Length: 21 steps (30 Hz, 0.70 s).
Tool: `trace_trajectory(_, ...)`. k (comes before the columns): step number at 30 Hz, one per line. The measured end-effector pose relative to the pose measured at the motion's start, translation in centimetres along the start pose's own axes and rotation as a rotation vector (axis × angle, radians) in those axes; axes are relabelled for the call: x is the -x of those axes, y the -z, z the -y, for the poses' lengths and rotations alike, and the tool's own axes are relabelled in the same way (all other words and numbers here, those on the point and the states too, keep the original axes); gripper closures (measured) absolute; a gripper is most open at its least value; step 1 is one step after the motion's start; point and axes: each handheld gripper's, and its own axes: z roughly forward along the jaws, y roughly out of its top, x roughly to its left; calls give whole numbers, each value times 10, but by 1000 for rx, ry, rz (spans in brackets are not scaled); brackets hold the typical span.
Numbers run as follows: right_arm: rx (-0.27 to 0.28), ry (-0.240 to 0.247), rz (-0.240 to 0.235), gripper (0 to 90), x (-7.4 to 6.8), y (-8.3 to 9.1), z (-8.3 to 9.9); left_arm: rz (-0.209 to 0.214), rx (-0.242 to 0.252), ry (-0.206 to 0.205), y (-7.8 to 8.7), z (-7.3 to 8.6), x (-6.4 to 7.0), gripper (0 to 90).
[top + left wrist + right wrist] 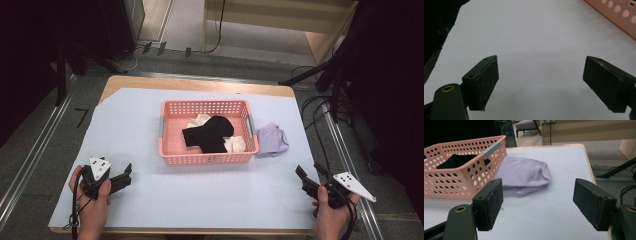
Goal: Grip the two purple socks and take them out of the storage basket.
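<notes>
Both tools wide, empty; right tool faces the lilac sock right of the basket; I'd pinch its near fold low against the bench; left tool idle.

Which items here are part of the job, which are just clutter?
In play:
- lilac sock beside the basket, in front of the open right gripper
- pink basket
- black sock and white socks inside it

Lying about:
- cables on the floor
- wooden shelf behind the table
</notes>
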Motion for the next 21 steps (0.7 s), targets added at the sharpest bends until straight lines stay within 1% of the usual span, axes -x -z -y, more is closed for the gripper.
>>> trace_trajectory(1,-2,-13,1,246,0,3,3,1,0,1,0,0,0,143)
trace_trajectory(5,-20,-21,3,246,4,11,11,6,-2,5,1,0,-1,143)
trace_trajectory(9,-9,-32,11,248,9,19,16,8,-1,5,1,0,-1,143)
trace_trajectory(10,-7,-39,19,251,10,20,17,7,-1,5,0,0,-1,143)
trace_trajectory(12,2,-53,10,264,11,18,22,5,-2,2,0,0,0,143)
trace_trajectory(13,-7,-68,9,272,11,17,24,6,-4,1,0,0,0,143)
trace_trajectory(14,-18,-67,22,275,11,15,23,8,-3,2,0,0,-1,143)
trace_trajectory(15,-6,-50,29,278,10,14,23,7,-5,2,0,0,-1,143)
trace_trajectory(16,-14,-55,29,280,9,14,23,7,-5,1,0,0,-1,143)
trace_trajectory(18,-23,-31,27,280,7,13,23,7,-5,2,-1,0,0,142)
trace_trajectory(19,-33,-31,34,280,6,13,23,8,-6,2,-1,0,0,143)
trace_trajectory(21,-36,-25,28,280,7,12,23,10,-5,1,0,0,-1,143)
